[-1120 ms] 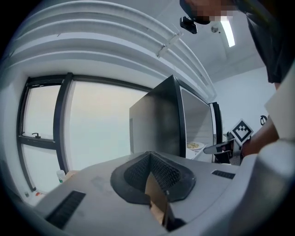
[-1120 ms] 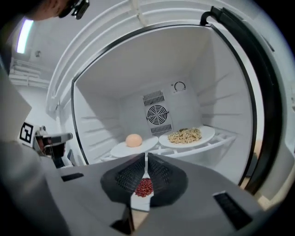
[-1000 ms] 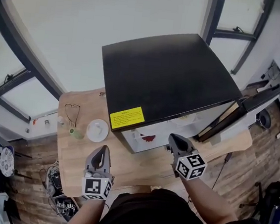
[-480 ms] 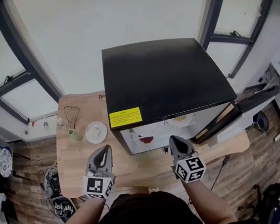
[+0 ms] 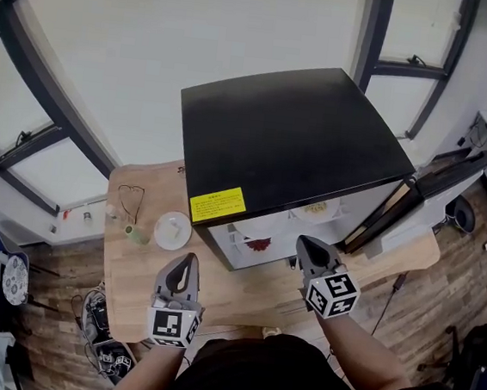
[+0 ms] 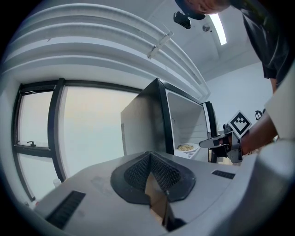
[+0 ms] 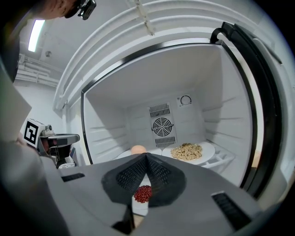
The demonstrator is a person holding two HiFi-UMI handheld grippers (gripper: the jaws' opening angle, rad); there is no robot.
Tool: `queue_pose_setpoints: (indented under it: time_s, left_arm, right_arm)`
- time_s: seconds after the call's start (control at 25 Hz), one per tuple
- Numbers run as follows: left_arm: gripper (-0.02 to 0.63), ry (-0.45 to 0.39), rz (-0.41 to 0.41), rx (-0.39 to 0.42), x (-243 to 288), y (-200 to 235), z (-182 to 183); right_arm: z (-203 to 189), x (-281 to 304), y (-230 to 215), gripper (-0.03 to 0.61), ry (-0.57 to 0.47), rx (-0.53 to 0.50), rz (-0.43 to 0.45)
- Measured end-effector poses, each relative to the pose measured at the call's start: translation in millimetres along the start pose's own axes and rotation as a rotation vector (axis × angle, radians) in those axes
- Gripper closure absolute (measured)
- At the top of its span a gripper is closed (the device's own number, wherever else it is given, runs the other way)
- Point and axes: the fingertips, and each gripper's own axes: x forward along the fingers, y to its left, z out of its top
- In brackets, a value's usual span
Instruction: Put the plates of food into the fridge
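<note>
A black-topped small fridge [image 5: 293,134] stands on the wooden table [image 5: 242,289] with its door [image 5: 421,195] swung open to the right. Inside lie a plate of pale grains [image 7: 186,151], a plate of red beans [image 7: 143,193] and an orange round item [image 7: 138,149]. A white plate [image 5: 171,230] sits on the table left of the fridge. My right gripper [image 5: 309,250] is shut and empty just before the fridge opening. My left gripper [image 5: 182,270] is shut and empty, held over the table in front of the fridge's left corner.
Glasses [image 5: 131,197] and a small green item [image 5: 135,234] lie near the white plate. Windows and a white wall stand behind the fridge. The table's front edge is close to my body; the floor below is wood.
Both grippers stay where they were, still shut. The head view has drifted slightly.
</note>
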Motion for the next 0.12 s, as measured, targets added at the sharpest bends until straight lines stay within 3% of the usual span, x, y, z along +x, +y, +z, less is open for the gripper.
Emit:
queue_pose_setpoints:
  time_s: [0.12]
  left_arm:
    - [0.609, 0.002, 0.002, 0.003, -4.9, -5.5, 0.4]
  right_arm:
    - [-0.4, -1.3, 1.2, 0.557, -0.009, 0.008, 0.004]
